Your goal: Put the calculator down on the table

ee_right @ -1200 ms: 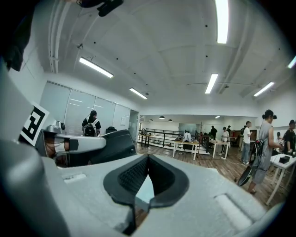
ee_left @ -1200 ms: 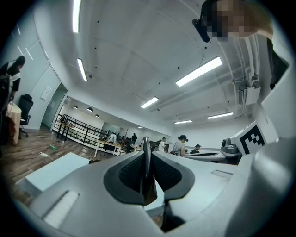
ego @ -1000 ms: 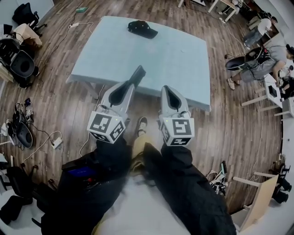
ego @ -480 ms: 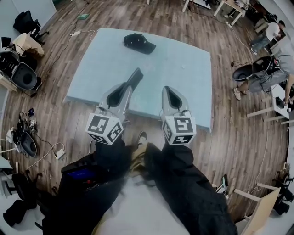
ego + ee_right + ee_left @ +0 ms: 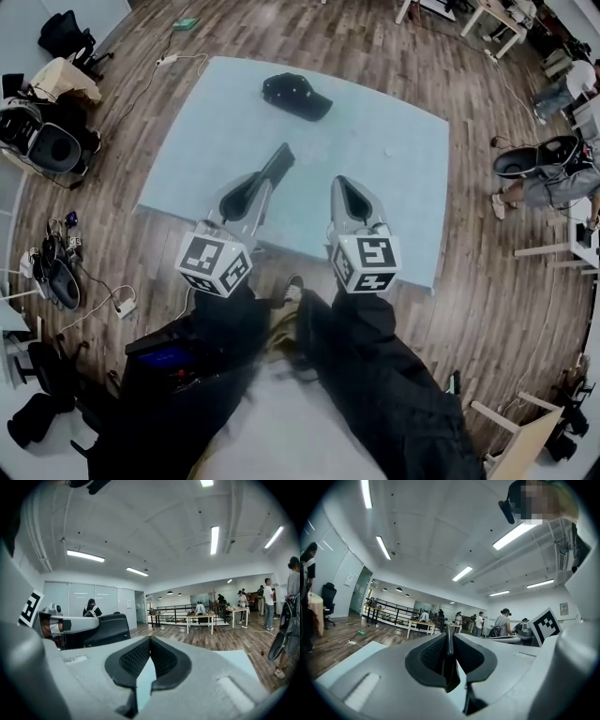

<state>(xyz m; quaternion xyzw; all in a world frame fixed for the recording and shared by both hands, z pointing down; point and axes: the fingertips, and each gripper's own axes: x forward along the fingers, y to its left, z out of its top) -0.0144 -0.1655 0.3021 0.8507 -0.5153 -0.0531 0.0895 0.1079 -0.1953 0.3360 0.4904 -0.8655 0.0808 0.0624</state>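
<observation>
Head view: two grippers are held side by side above the near edge of one pale blue table (image 5: 394, 159), each with one marker cube at its back. The left gripper (image 5: 266, 181) has a single dark, flat calculator (image 5: 279, 159) pinched between its jaws, sticking out forward over the tabletop and clear of it. The right gripper (image 5: 341, 184) points the same way just beside it and carries nothing. One black cap (image 5: 296, 96) lies on the far part of the table, well apart from both grippers.

Left gripper view: the jaws are closed onto the calculator (image 5: 449, 658), which shows edge-on as one thin dark slab standing upright between the two ribbed pads. The right gripper's marker cube (image 5: 544, 625) shows at the right.

Right gripper view: the jaws meet at their tips with nothing between them; only the pale blue table (image 5: 234, 660) shows through the gap lower down. At the left, the calculator (image 5: 108, 629) juts from the left gripper, above the table.
</observation>
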